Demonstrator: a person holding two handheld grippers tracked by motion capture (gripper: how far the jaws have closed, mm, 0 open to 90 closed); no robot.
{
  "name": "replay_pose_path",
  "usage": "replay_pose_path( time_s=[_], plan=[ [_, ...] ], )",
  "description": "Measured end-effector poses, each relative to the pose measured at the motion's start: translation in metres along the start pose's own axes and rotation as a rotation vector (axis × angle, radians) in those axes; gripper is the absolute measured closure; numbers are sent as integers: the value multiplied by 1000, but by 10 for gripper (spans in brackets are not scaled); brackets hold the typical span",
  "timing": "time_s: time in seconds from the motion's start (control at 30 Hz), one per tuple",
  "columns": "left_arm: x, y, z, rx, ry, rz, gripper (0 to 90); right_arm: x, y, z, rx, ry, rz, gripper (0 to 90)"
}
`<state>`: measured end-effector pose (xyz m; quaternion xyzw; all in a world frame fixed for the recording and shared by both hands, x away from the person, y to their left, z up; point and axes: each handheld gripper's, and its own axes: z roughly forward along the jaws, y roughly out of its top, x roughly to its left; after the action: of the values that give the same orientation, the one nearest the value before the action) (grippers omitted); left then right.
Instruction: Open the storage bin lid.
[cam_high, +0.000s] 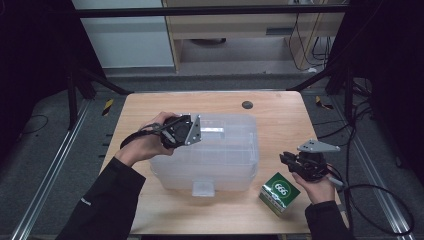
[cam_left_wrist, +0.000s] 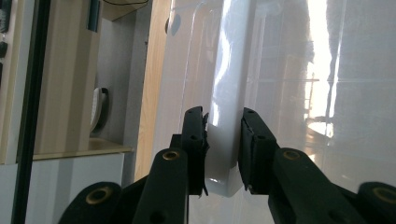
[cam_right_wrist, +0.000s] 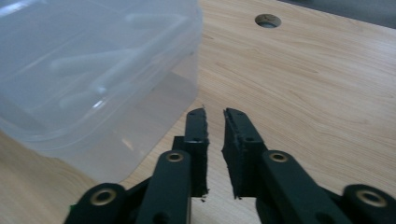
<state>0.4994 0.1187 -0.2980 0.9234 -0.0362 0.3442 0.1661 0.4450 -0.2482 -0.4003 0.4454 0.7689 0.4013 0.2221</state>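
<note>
Where the high view looks down on the wooden table, the left gripper sits at the left end of the clear plastic box, which stands lid-on in the middle of the table, and the left hand holds the gripper level against the box's upper edge. The left gripper view adds what the high view cannot resolve: the two black jaws pinch a white plastic latch on the box's end, one pad on each side of it, both pads touching. A second latch of the same kind shows on the near side of the box in the high view. To the right of the box, a small green and white carton lies on the table close to the box's near right corner; the number 666 can be read on its green top face, while the smaller print is too fine to read. The right gripper is held in the right hand just beyond the carton, apart from the box. The right gripper view shows its jaws nearly together with a narrow gap and nothing between them, pointing over bare table beside the box wall, toward a round hole in the tabletop.
</note>
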Motion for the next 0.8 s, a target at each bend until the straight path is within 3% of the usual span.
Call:
replay_pose_path(
  time_s=[0.03, 0.07, 0.13, 0.27, 0.3, 0.8],
  plan=[
    [-7, -2, 0, 1, -10, -107, 734, 2, 1, -1, -6, 4, -1, 839],
    [-9, -2, 0, 0, -9, -139, 734, 3, 1, -2, -9, 12, -5, 861],
    [-10, -2, 0, 1, -12, -147, 734, 5, 2, -3, -11, 32, 2, 896],
    [-6, -2, 0, 1, -9, -114, 733, 9, 4, -4, -9, 45, 3, 900],
    [3, 0, -1, 5, 1, 0, 732, 10, 4, -4, -10, 50, 3, 900],
    [18, -2, -1, -19, 28, -51, 715, 18, 1, -4, -25, 62, 0, 900]
  ],
)
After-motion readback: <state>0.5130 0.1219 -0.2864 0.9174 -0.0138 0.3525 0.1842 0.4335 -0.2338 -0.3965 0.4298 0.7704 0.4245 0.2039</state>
